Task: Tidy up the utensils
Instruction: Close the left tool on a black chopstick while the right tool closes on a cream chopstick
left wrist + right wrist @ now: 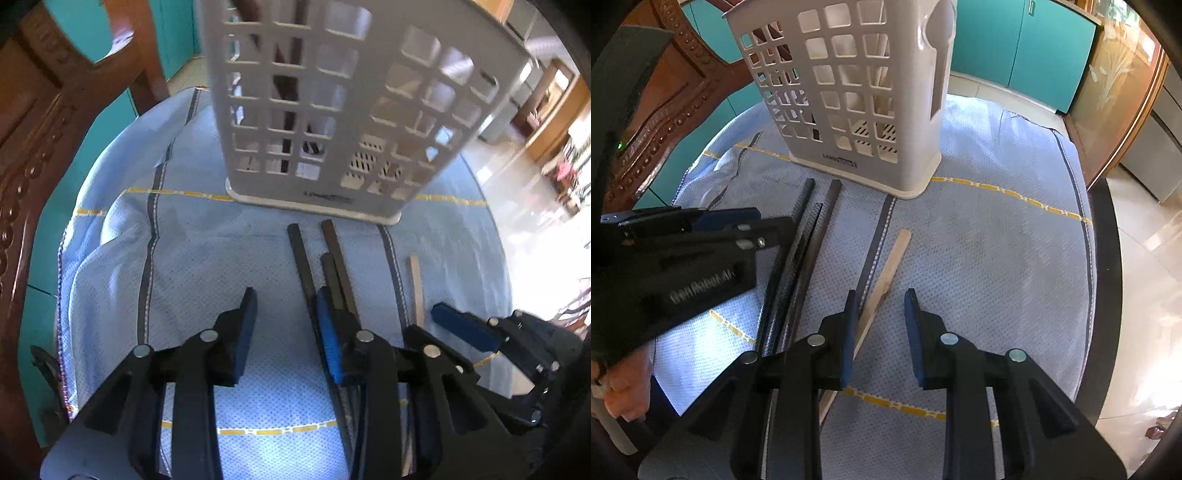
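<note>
**Chopsticks on the cloth, holder waiting behind**

Nearest in the left wrist view, the left gripper (286,332) hangs over the blue cloth (192,258) with its jaws apart and nothing between the pads; the dark chopsticks (306,266) lie just outside its right pad, at about 1 o'clock from it. In the right wrist view the right gripper (881,332) also has its jaws apart, clamped on nothing. The pale wooden stick (886,277) runs from under its left pad up toward 12 o'clock, outside the gap.

The three dark sticks lie side by side, touching or nearly so, pointing toward the holder (849,96). The wooden one lies apart from them, at their 3 o'clock.

These look light, stiff and thin, and the dark ones probably smooth, so they could roll or twist out of a pinch. Lying flat on soft cloth, they give the pads little to get under. A hold near the middle, across the stick's width, should keep it balanced; taking one at a time seems safer.

Farthest, at 12 o'clock, the white lattice holder stands upright on the cloth, with some dark sticks already inside.
</note>
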Demonstrator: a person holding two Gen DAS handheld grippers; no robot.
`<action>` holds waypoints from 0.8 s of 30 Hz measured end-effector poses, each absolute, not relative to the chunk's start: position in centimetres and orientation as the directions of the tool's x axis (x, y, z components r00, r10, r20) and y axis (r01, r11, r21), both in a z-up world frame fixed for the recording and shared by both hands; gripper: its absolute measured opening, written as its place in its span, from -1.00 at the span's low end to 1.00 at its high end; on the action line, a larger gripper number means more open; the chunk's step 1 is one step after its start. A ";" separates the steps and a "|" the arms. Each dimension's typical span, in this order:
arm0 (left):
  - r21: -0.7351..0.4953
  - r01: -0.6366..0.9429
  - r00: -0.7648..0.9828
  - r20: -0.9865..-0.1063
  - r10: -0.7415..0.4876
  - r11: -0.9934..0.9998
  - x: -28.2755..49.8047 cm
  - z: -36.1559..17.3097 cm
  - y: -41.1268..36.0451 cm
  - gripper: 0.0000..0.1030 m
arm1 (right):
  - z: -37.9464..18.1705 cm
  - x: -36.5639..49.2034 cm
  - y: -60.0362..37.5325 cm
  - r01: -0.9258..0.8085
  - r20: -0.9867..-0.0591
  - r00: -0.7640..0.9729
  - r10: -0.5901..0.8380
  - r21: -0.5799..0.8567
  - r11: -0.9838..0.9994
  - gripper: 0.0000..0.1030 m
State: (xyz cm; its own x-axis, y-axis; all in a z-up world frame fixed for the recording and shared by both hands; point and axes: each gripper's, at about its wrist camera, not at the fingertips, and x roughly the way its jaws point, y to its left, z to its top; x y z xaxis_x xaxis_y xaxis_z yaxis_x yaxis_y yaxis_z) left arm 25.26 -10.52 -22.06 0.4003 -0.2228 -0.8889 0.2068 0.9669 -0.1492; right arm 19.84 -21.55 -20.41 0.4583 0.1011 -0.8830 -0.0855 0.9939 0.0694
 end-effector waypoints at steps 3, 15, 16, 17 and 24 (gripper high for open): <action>-0.178 0.205 0.423 -0.871 -0.252 0.962 25.3 -21.5 -10.0 -0.35 | -20.4 19.7 -21.3 -0.096 -0.883 0.462 0.086 0.047 0.994 -0.50; -0.126 0.253 0.410 -0.884 -0.224 0.959 25.7 -22.2 -10.7 -0.80 | -20.6 19.0 -20.9 -0.152 -0.873 0.480 0.093 0.022 0.988 -0.78; -0.126 0.267 0.402 -0.887 -0.229 0.955 25.6 -22.2 -10.5 -0.81 | -20.5 18.9 -21.1 -0.158 -0.871 0.482 0.094 0.020 0.987 -0.81; -0.132 0.279 0.391 -0.889 -0.238 0.951 25.3 -22.1 -10.4 -0.82 | -20.3 18.8 -21.4 -0.161 -0.868 0.488 0.094 0.016 0.987 -0.86; -0.117 0.268 0.386 -0.896 -0.218 0.956 23.9 -22.3 -8.0 -0.84 | -19.5 19.2 -24.0 -0.097 -0.869 0.486 0.097 0.057 0.994 -0.88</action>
